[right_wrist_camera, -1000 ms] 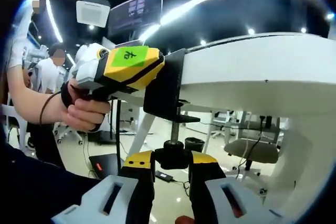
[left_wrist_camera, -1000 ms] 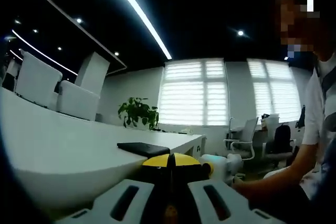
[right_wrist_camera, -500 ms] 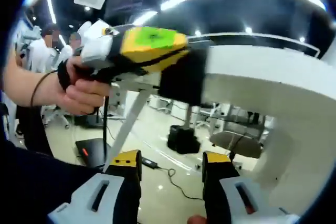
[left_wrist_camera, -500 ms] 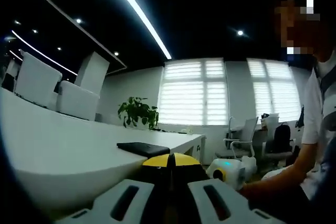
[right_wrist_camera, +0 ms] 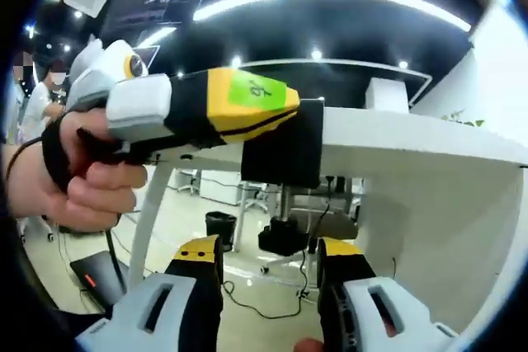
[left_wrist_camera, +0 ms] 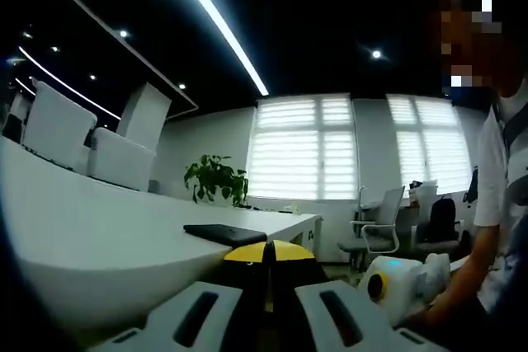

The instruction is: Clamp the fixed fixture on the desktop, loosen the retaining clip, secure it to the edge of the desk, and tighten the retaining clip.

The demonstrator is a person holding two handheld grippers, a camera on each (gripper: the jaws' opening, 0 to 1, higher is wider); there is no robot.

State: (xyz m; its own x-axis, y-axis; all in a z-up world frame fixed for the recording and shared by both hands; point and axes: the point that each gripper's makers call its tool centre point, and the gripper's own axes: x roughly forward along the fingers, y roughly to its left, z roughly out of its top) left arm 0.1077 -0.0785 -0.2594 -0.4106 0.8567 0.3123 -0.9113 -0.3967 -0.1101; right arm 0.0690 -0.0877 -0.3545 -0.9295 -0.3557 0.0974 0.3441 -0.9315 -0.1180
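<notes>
Fixture [right_wrist_camera: 285, 154]: black C-clamp straddling white desk [right_wrist_camera: 396, 150] edge.

a long white desk [left_wrist_camera: 99, 228] stretches toward the shuttered windows, a flat black object [left_wrist_camera: 224, 234] lying on its top near the far end. in the right gripper view, a black clamp fixture [right_wrist_camera: 282, 154] sits on the desk's edge, its screw knob [right_wrist_camera: 283, 239] hanging below the slab.

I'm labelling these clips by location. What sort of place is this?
Most likely an open-plan office or meeting area: a long white desk, office chairs by windows with blinds, and a potted plant. Ceiling strip lights fit that too.
</notes>
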